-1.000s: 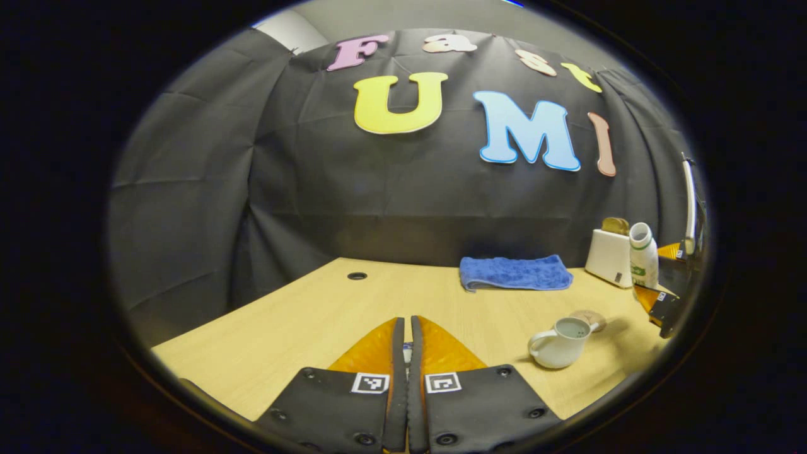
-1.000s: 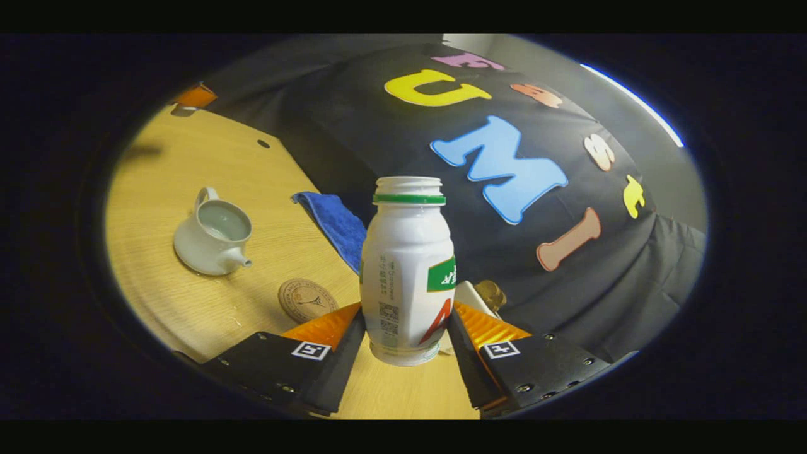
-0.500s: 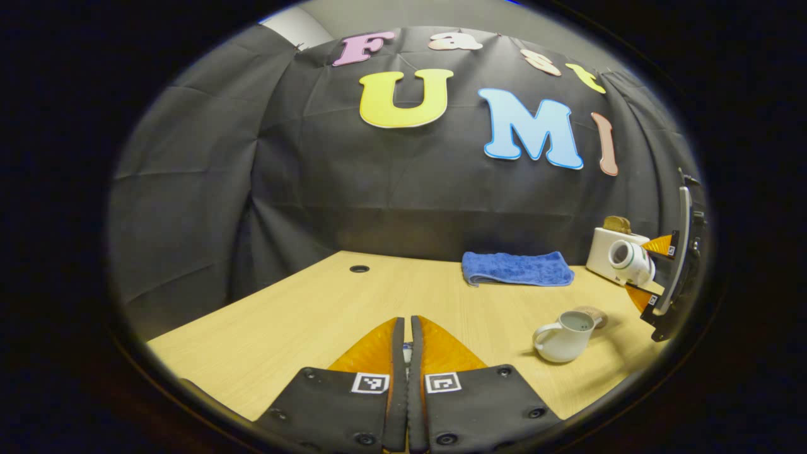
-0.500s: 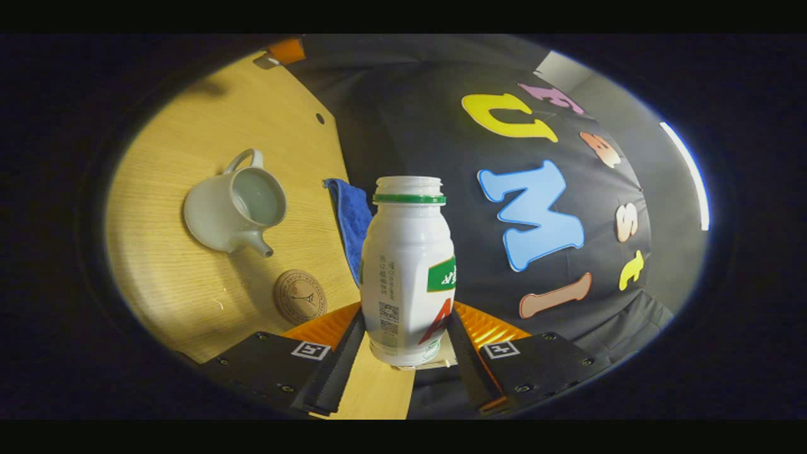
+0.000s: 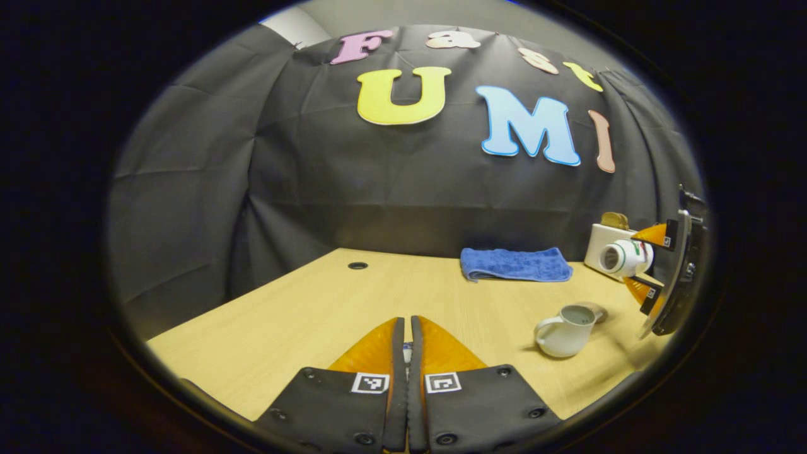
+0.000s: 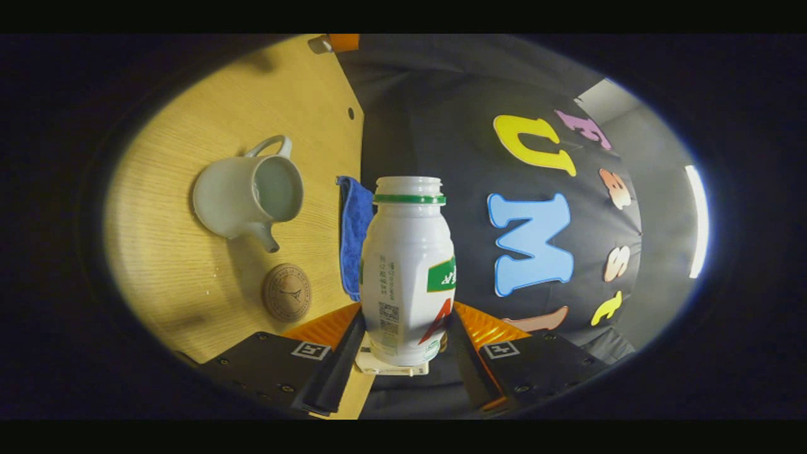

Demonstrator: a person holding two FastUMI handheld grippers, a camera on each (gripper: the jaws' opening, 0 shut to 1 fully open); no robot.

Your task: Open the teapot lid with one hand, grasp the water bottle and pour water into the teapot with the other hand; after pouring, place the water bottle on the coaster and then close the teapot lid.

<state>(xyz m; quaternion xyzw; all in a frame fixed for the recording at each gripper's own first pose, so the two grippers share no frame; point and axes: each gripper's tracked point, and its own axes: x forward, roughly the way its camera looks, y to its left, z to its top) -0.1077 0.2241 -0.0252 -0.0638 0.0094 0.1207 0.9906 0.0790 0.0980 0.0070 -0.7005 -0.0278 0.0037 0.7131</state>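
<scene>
My right gripper (image 6: 406, 315) is shut on the white water bottle (image 6: 406, 265), which has a green neck ring and no cap. In the left gripper view the bottle (image 5: 621, 258) lies on its side in the air, mouth pointing left, up and to the right of the teapot (image 5: 564, 331). The white teapot (image 6: 246, 198) stands on the table without its lid, with liquid inside. A round cork coaster (image 6: 287, 292) lies next to its spout. My left gripper (image 5: 406, 323) is shut low over the table; a pale sliver of the lid (image 5: 408, 352) shows between its fingers.
A folded blue cloth (image 5: 516, 263) lies at the back of the wooden table (image 5: 302, 315). A white toaster (image 5: 602, 243) stands at the back right, behind the bottle. A cable hole (image 5: 357, 265) sits at the back left.
My right gripper has rolled over with the bottle, from upright to lying sideways, and moved nearer the teapot. The left gripper has stayed where it was.
</scene>
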